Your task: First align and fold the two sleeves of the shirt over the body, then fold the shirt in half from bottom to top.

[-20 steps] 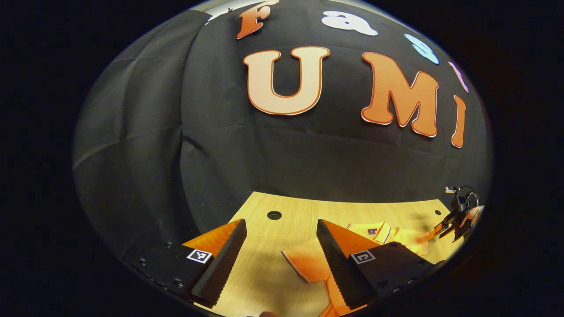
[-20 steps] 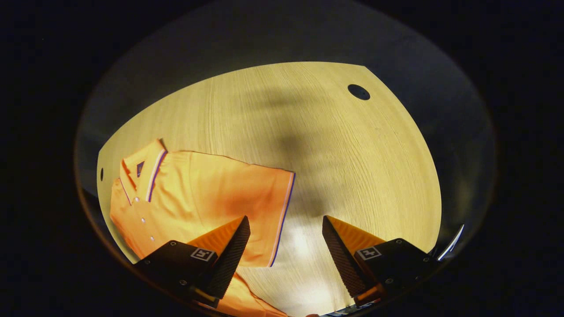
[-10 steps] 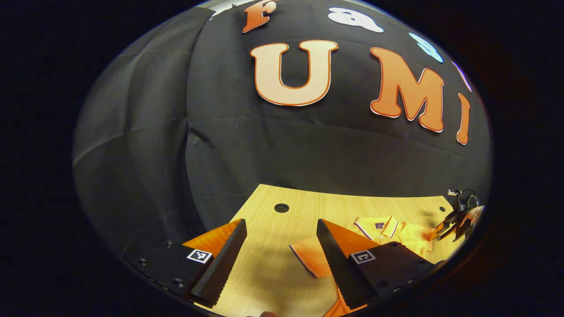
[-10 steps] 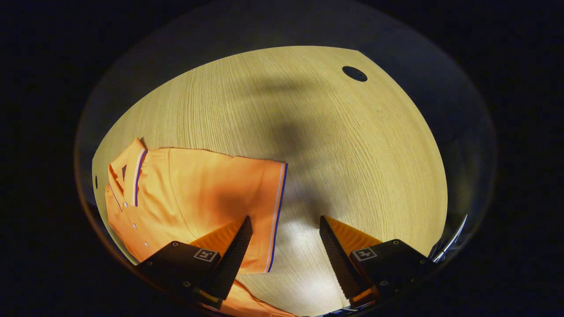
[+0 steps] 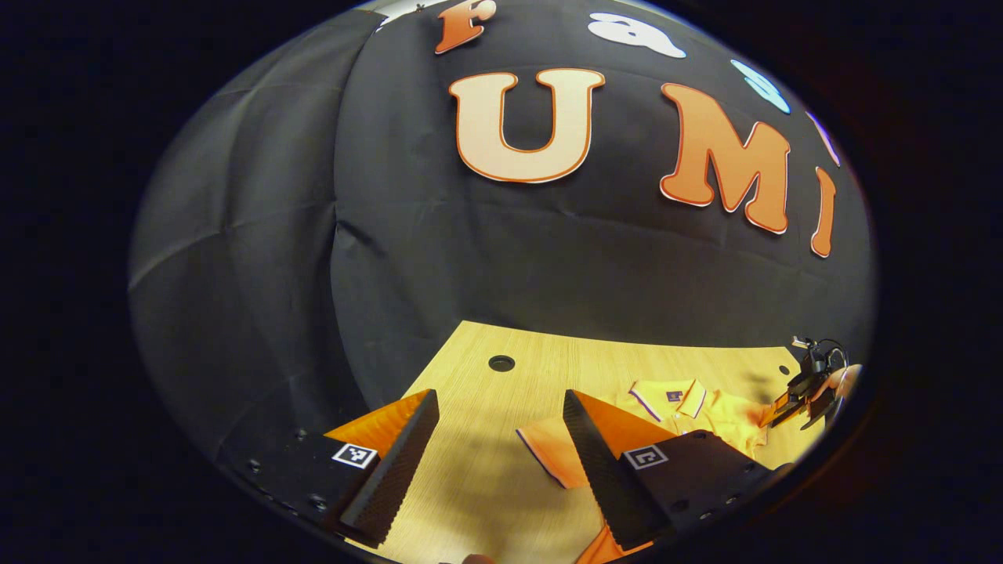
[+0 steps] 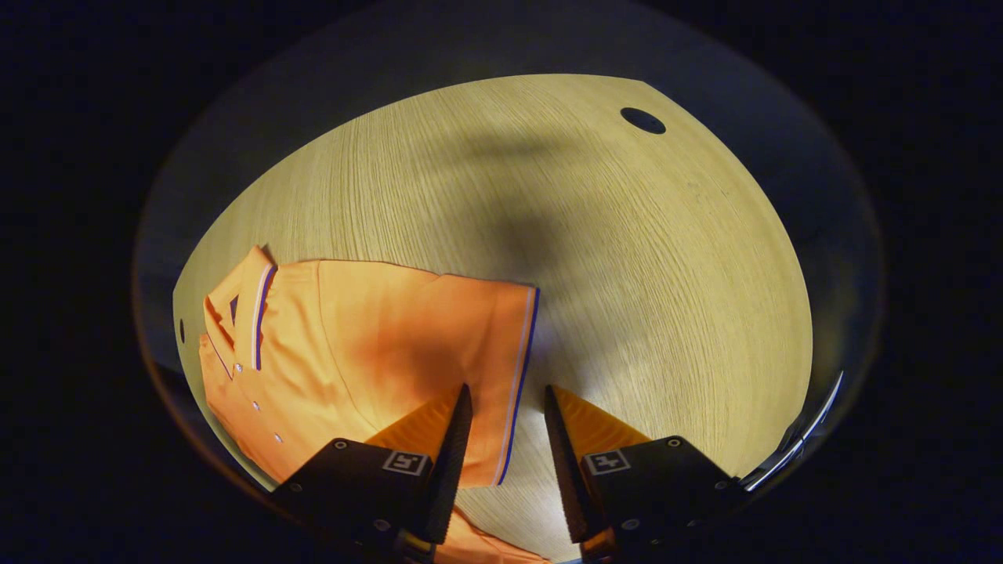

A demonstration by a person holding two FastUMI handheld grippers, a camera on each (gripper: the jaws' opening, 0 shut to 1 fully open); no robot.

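Orange shirt (image 6: pixel 368 345) laid flat on wooden table (image 6: pixel 627 274), collar toward table's far left edge in right gripper view. Right gripper (image 6: pixel 505 446) held above striped sleeve hem (image 6: pixel 521 376), jaws narrowed, gap kept, nothing grasped. Left gripper (image 5: pixel 497 446) held wide apart, released, beside other sleeve (image 5: pixel 544 450). Bare table seen beyond hem, up to round hole (image 6: pixel 642 120).

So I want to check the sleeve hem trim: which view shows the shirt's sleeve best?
The right gripper view: the sleeve lies flat and large, its striped hem between the open right tongs. The left gripper view shows the other sleeve small, partly behind the left tongs.
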